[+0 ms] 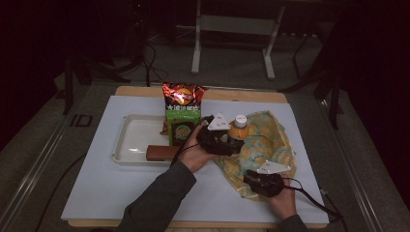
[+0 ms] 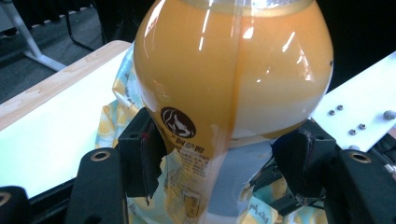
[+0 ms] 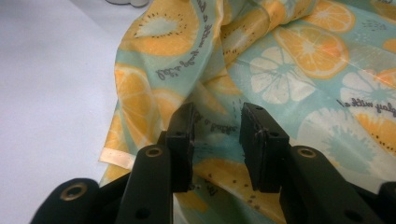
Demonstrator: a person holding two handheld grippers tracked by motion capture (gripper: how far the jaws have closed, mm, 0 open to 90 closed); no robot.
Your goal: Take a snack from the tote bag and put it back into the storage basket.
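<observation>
Fingers (image 2: 140, 158) of the left gripper (image 2: 224, 163) clamp the orange juice bottle (image 2: 233, 70); the right gripper (image 3: 217, 135) hovers with fingers spread above the citrus-print cloth bag (image 3: 289, 74).

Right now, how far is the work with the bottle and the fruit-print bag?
Done: nothing shows as packed yet; the chip bag and brown bar wait at the tray. In hand: the left tongs grip the orange bottle over the fruit-print bag, while the right tongs rest at its edge, open. Left: probably packing the snacks.
</observation>
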